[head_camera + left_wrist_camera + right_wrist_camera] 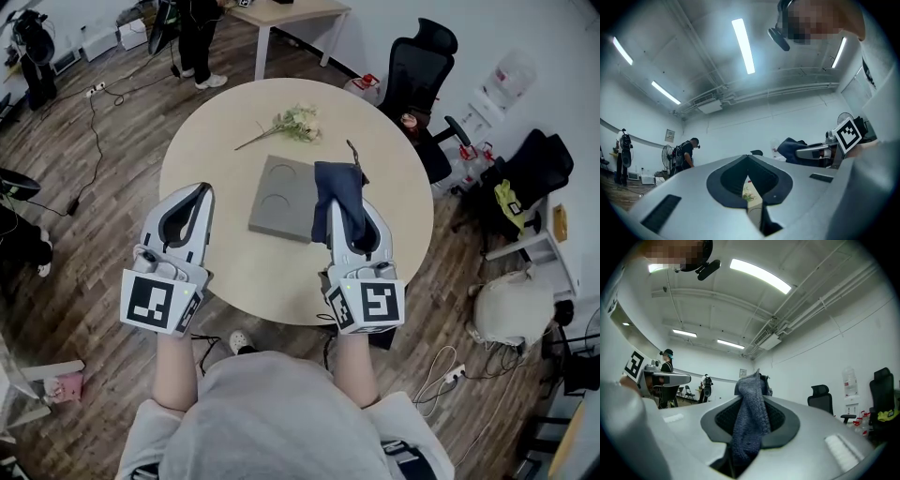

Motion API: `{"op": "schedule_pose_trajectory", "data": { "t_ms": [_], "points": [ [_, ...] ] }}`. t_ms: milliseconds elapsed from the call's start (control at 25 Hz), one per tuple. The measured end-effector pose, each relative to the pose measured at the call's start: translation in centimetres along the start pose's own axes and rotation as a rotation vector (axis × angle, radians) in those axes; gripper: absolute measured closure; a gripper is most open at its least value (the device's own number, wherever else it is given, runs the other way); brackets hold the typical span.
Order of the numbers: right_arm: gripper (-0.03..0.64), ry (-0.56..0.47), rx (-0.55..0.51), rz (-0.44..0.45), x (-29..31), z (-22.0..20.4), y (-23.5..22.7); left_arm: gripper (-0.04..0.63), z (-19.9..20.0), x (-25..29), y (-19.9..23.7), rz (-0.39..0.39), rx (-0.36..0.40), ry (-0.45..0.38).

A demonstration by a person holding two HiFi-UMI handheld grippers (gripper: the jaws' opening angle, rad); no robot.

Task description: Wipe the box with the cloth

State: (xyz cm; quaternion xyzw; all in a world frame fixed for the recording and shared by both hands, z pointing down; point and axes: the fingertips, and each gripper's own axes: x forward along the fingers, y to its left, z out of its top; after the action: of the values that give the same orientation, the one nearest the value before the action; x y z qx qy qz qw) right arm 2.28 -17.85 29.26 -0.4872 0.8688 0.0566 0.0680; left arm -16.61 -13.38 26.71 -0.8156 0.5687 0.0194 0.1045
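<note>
Right gripper [345, 214] was clamped on the dark blue cloth [336, 183], a bunched wad of it sticking out past the jaws, so the pickup part looked done to me. Left gripper [190, 208] had its jaws pinched together with nothing in them, off to the left of the box. Grey box [277, 195] sat flat mid-table [225, 141], near some flowers [298, 122]. Cloth overlapped the box's right edge from the head view, but honestly I couldn't tell if it was touching. So my guess: the actual wiping was basically all left to do.
</note>
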Motion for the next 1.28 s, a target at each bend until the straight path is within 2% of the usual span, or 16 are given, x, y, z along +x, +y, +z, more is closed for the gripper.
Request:
{"op": "schedule_pose_trajectory", "data": {
  "t_ms": [400, 760, 1000, 1280],
  "points": [
    [0.526, 0.049, 0.023, -0.118, 0.7, -2.3, 1.0, 0.588, -3.2, 1.6, 2.0, -0.114, -0.035, 0.048],
    [0.526, 0.135, 0.054, -0.157, -0.1, -5.2, 0.8, 0.588, -5.4, 2.5, 1.1, -0.169, -0.085, 0.071],
    [0.526, 0.149, 0.076, -0.159, 1.2, -5.9, 0.0, 0.588, -5.6, 3.5, 1.1, -0.176, -0.088, 0.067],
    [0.526, 0.178, 0.099, -0.171, 5.2, -6.6, -1.8, 0.588, -5.6, 5.9, 3.2, -0.164, -0.081, 0.062]
  ]
}}
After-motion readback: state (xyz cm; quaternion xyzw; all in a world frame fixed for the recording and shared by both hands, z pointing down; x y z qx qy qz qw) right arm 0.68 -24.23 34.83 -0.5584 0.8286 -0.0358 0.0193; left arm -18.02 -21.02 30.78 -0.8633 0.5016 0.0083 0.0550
